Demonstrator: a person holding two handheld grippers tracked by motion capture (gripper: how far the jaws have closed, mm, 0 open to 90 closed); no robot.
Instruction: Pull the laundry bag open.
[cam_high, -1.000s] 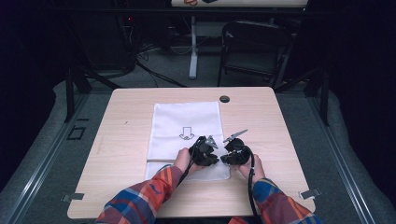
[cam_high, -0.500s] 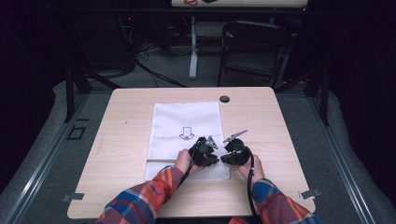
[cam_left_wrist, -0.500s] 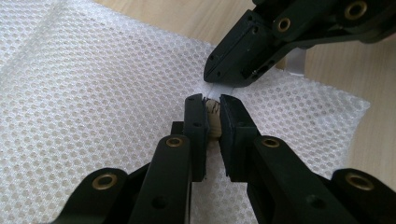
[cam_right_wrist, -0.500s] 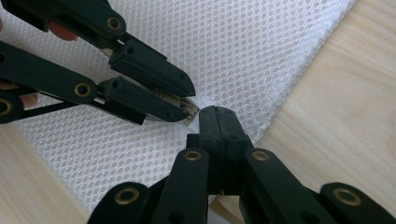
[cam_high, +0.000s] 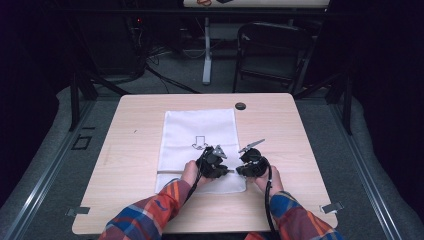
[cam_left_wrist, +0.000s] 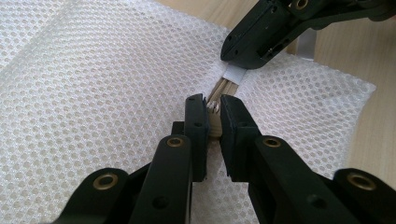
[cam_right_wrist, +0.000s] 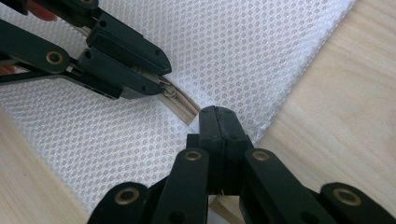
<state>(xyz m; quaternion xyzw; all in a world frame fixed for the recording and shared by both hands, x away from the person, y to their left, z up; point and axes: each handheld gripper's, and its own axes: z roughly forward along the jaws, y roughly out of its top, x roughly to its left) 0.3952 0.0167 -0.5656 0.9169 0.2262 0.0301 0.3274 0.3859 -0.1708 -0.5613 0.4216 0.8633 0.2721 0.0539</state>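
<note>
My left tongs are clamped on the small metal zipper pull of the white mesh laundry bag, which lies flat on the pale wooden tabletop. My right tongs pinch the white tab at the zipper's end. To slide cleanly, I should anchor the tab and draw the pull straight along the teeth.

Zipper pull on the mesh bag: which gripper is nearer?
Left. The left gripper has its jaws closed around the zipper pull. The right gripper pinches the mesh bag at the zipper's end, farther along.
</note>
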